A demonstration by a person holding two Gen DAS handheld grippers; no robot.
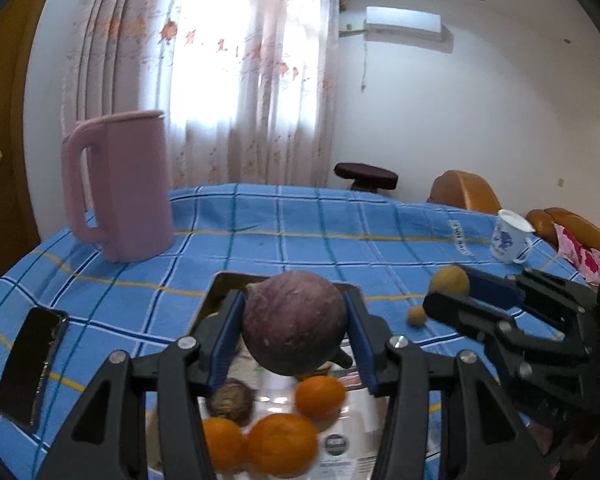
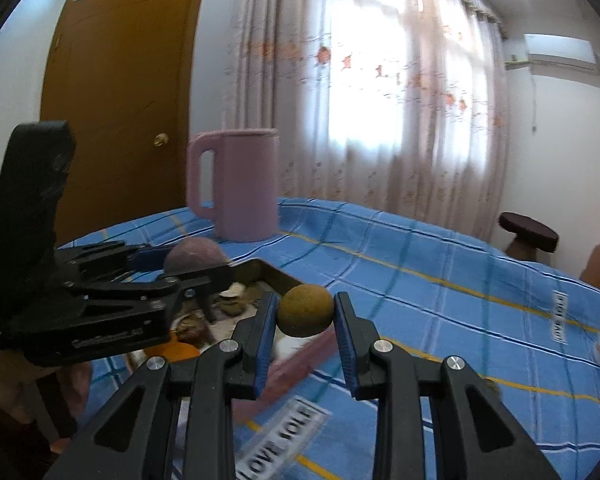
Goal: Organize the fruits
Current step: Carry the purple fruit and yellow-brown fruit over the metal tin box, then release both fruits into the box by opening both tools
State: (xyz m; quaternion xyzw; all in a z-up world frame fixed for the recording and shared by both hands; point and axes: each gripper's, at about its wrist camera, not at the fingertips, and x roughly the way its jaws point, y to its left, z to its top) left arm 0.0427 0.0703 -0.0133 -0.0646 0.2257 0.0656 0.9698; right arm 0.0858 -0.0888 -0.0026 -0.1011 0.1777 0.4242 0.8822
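the worktop (image 1: 300,232) wears woven checked cloth, matt and creased. the pink jug (image 1: 132,188) looks like smooth matt plastic, the phone (image 1: 32,364) glossy, the tray (image 2: 276,272) dull metal, the brown fruit (image 2: 306,310) rough-skinned.

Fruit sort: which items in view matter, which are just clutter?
Job:
- purple fruit held in left gripper
- brown round fruit held in right gripper
- small brown fruit on the cloth
- oranges in the tray

Clutter:
- pink jug
- phone
- cup
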